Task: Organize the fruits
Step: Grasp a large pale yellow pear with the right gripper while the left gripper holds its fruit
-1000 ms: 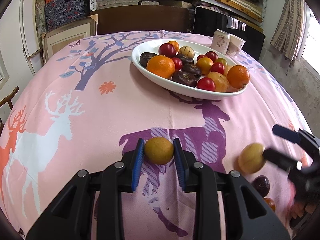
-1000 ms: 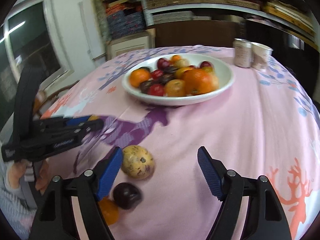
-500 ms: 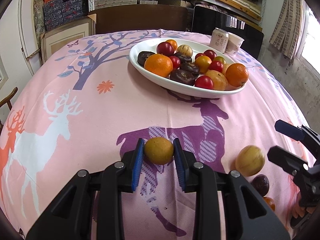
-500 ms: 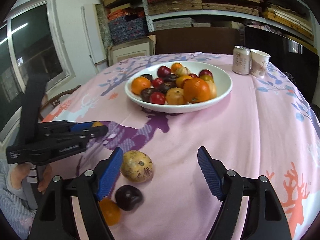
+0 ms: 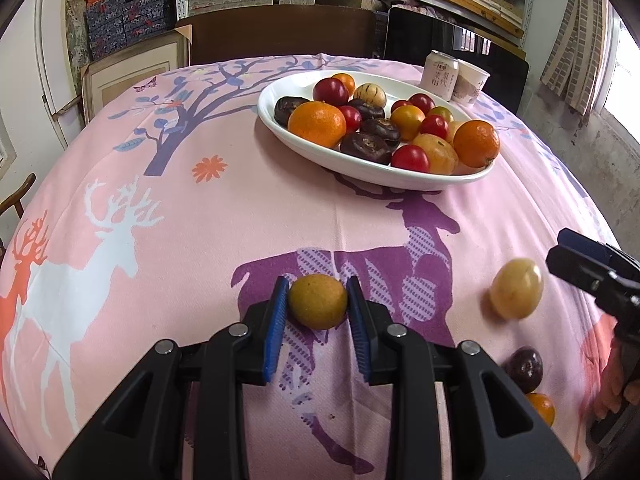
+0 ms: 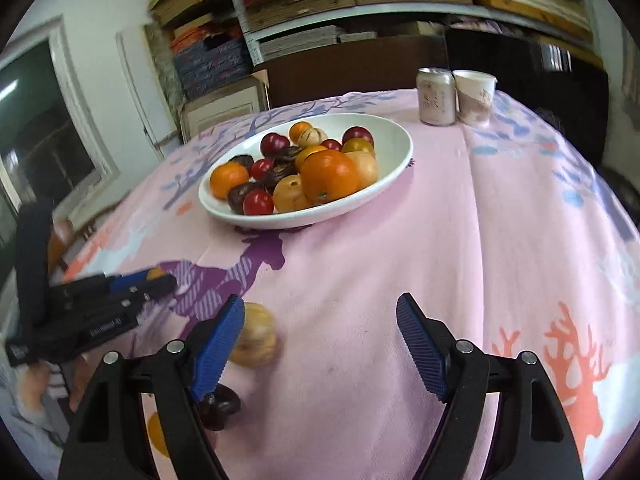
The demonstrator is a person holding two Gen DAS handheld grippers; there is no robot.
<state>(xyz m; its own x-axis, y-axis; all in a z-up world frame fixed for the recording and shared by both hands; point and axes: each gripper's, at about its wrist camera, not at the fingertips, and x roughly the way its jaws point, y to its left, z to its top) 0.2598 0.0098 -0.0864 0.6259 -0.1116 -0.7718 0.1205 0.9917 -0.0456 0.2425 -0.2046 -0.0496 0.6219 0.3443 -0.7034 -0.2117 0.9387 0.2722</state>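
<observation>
My left gripper point(image 5: 318, 307) is shut on a small yellow-orange fruit point(image 5: 318, 306) just above the pink tablecloth. A white oval bowl point(image 5: 288, 136) farther back holds several oranges, red and dark fruits. To the right lie a pale yellow round fruit point(image 5: 517, 294), a dark purple fruit point(image 5: 525, 368) and a small orange fruit point(image 5: 542, 408). My right gripper point(image 6: 320, 344) stands open with nothing between its fingers; the pale yellow fruit point(image 6: 256, 340) sits just beyond its left finger point(image 6: 218, 354). The dark fruit point(image 6: 220, 404) and the small orange fruit point(image 6: 156, 434) lie partly hidden behind that finger.
A drink can point(image 6: 436, 96) and a paper cup point(image 6: 476, 96) stand at the table's far edge behind the bowl point(image 6: 384, 184). Shelves of stacked boxes fill the back wall. A hand and sleeve point(image 6: 36, 400) hold the left gripper point(image 6: 160, 282) at lower left.
The right gripper has shifted sideways and rolled a little, so the pale yellow fruit now shows beside its left finger. The left gripper keeps still, holding its fruit.
</observation>
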